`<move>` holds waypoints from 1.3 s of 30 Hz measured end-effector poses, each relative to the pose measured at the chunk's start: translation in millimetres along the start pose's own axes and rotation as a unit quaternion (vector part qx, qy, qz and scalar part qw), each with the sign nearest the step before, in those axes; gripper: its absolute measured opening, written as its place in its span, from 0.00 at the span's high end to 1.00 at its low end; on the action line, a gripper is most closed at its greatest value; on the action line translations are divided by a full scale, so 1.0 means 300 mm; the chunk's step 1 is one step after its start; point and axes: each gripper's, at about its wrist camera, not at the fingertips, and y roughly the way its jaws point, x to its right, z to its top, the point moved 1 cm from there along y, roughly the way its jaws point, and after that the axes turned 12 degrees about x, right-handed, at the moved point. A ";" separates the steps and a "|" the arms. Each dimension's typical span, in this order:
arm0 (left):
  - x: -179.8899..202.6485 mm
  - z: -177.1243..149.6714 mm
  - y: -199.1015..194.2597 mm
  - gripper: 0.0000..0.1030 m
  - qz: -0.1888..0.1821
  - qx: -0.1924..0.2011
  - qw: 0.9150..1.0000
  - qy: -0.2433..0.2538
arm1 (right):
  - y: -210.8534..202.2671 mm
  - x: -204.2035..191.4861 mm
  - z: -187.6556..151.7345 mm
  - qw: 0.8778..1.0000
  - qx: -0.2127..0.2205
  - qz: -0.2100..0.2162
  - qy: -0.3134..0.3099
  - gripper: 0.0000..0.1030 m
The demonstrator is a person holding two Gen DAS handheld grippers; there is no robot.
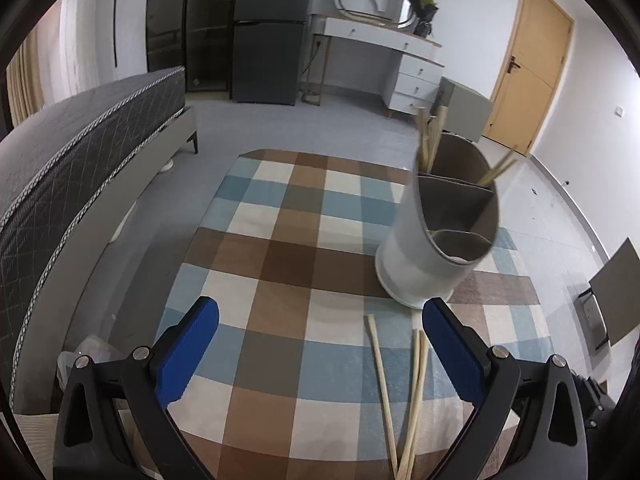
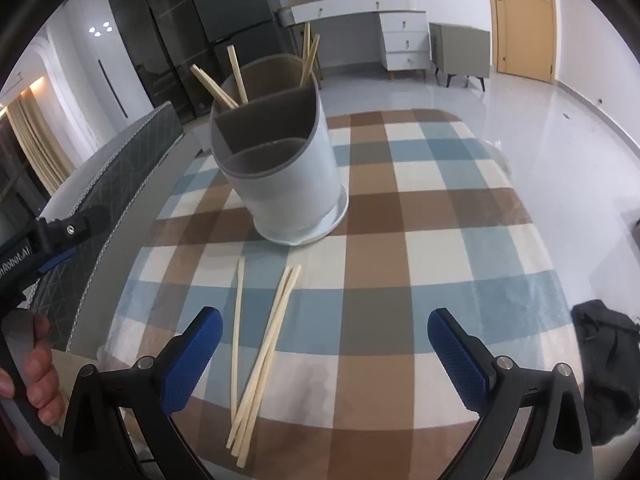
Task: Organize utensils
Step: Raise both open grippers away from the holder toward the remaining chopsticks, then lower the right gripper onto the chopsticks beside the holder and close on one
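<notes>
1. Your loose chopsticks (image 2: pixel 256 356) lay flat on the checked desk (image 2: pixel 440 240), just in front of the holder and well toward your own edge. That looked a handy place: low, unobstructed, open to a gripper coming from above.

2. They were pale, thin, wooden-looking sticks. One lay a little apart on the left; the others ran close together and crossed at the near ends, so I could not count them surely.

3. The holder (image 2: pixel 288 184) stood upright behind them, a white round tub with a grey inner lining split into compartments. More chopsticks (image 2: pixel 236 76) leaned out of its rear compartments, ends up; the front pocket looked empty from your right wrist view. My guess: the sticks on the desk were meant to join them.

4. Your right gripper (image 2: pixel 324 356) hung over the desk with its blue pads wide apart and nothing between them but cloth. The loose sticks sat just left of its gap, near the left pad, not touched.

5. Your left gripper (image 1: pixel 320 348) was spread wide too, holding nothing. In its view the sticks (image 1: pixel 400 392) lay just inside the right pad, and the holder (image 1: pixel 432 240) stood beyond that pad.

6. At the edge of the right view, your hand (image 2: pixel 36 372) gripped the left tool's handle beside the bed (image 2: pixel 132 152).

7. Both grippers pointed down at the cloth, seemingly set for a pickup.
</notes>
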 end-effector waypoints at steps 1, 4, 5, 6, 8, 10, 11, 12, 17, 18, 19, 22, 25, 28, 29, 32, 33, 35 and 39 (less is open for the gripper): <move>-0.004 0.003 0.005 0.04 0.003 -0.004 1.000 -0.002 | 0.009 -0.005 0.001 1.000 -0.003 0.001 0.000 0.00; -0.019 0.006 0.025 0.04 0.008 -0.020 1.000 -0.018 | 0.046 -0.025 0.003 1.000 -0.013 0.012 -0.004 0.00; -0.022 0.006 0.030 0.04 0.012 -0.024 0.999 -0.019 | 0.062 -0.033 0.005 1.000 -0.019 0.016 -0.006 0.00; -0.027 0.005 0.037 0.04 0.017 -0.029 0.999 -0.020 | 0.074 -0.039 0.007 1.000 -0.023 0.019 -0.007 0.00; -0.040 0.003 0.052 0.04 0.021 -0.040 0.999 -0.029 | 0.111 -0.048 0.011 0.999 -0.036 0.022 -0.011 0.01; -0.050 0.004 0.064 0.04 0.024 -0.048 0.998 -0.038 | 0.148 -0.053 0.015 0.999 -0.047 0.021 -0.014 0.01; -0.058 0.004 0.071 0.04 0.028 -0.054 0.997 -0.043 | 0.161 -0.055 0.017 0.998 -0.051 0.018 -0.016 0.01; -0.068 0.002 0.080 0.04 0.032 -0.064 0.996 -0.050 | 0.179 -0.057 0.020 0.998 -0.057 0.016 -0.020 0.03; -0.107 -0.012 0.130 0.04 0.051 -0.109 0.990 -0.068 | 0.259 -0.060 0.035 0.996 -0.082 0.011 -0.024 0.15; -0.112 -0.015 0.137 0.04 0.053 -0.116 0.989 -0.072 | 0.271 -0.061 0.039 0.996 -0.086 0.013 -0.022 0.17; -0.116 -0.017 0.141 0.04 0.055 -0.124 0.988 -0.073 | 0.287 -0.062 0.043 0.996 -0.090 0.017 -0.020 0.20; -0.124 -0.021 0.149 0.04 0.058 -0.136 0.986 -0.077 | 0.339 -0.071 0.048 0.993 -0.110 0.011 -0.029 0.34; -0.142 -0.017 0.155 0.04 0.061 -0.141 0.984 -0.087 | 0.370 -0.080 0.049 0.992 -0.123 0.005 -0.037 0.49; -0.162 -0.016 0.163 0.04 0.068 -0.148 0.982 -0.098 | 0.390 -0.088 0.044 0.990 -0.136 -0.002 -0.040 0.59; -0.167 -0.016 0.166 0.04 0.069 -0.151 0.981 -0.101 | 0.400 -0.093 0.040 0.989 -0.143 -0.006 -0.044 0.65; -0.178 -0.013 0.169 0.04 0.067 -0.156 0.979 -0.114 | 0.413 -0.105 0.034 0.987 -0.151 -0.012 -0.049 0.71; -0.178 -0.012 0.169 0.04 0.067 -0.156 0.979 -0.116 | 0.417 -0.107 0.034 0.987 -0.153 -0.015 -0.050 0.71; -0.176 -0.012 0.170 0.04 0.065 -0.158 0.979 -0.116 | 0.424 -0.109 0.034 0.987 -0.156 -0.021 -0.047 0.75; -0.180 -0.013 0.172 0.04 0.061 -0.162 0.977 -0.120 | 0.442 -0.112 0.040 0.986 -0.159 -0.031 -0.045 0.83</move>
